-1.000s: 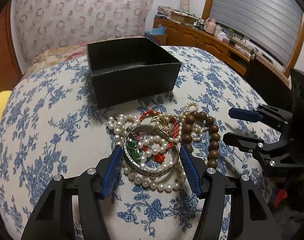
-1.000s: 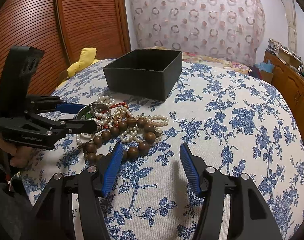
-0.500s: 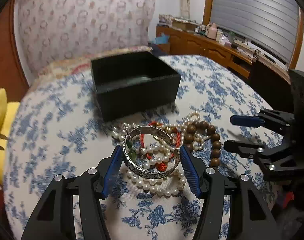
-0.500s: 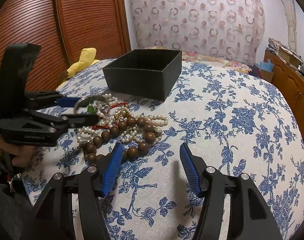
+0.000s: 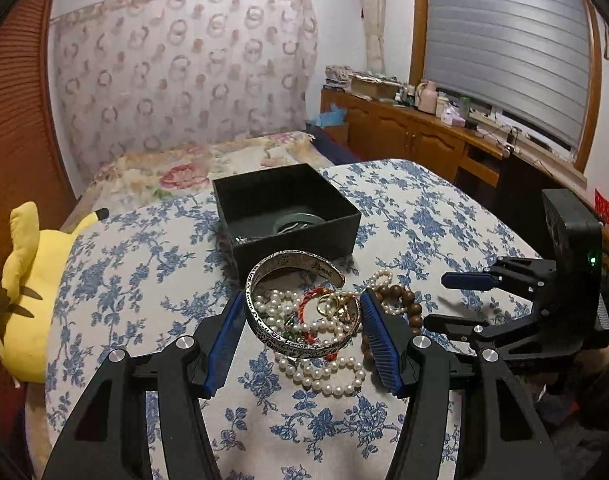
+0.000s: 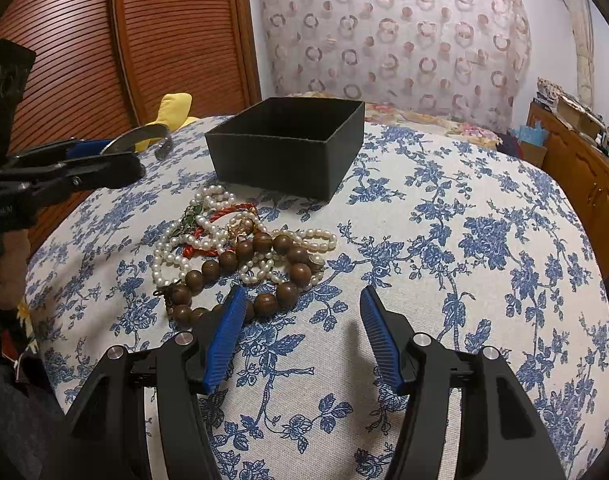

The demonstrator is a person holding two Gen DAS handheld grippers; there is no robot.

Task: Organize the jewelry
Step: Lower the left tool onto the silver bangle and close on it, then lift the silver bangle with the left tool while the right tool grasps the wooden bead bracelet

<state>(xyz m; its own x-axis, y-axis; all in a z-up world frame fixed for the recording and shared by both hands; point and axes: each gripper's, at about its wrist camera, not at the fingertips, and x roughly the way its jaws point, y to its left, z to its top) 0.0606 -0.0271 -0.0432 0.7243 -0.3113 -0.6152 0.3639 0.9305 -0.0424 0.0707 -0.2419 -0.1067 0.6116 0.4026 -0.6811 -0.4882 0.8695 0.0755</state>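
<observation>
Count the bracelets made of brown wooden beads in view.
1. The wooden bead bracelet lies on the floral cloth at the near edge of the jewelry pile, tangled with pearl strands, just beyond the right gripper. Others could be hidden inside the black box.

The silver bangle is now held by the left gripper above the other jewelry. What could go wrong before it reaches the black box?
1. The silver bangle is an open cuff held only across its sides by the left gripper, so it may twist or slip out.
2. It hangs right over the pearl strands and the wooden bead bracelet, so a drop would tangle the pile.
3. The black box already holds something, so a high release could bounce out.
</observation>
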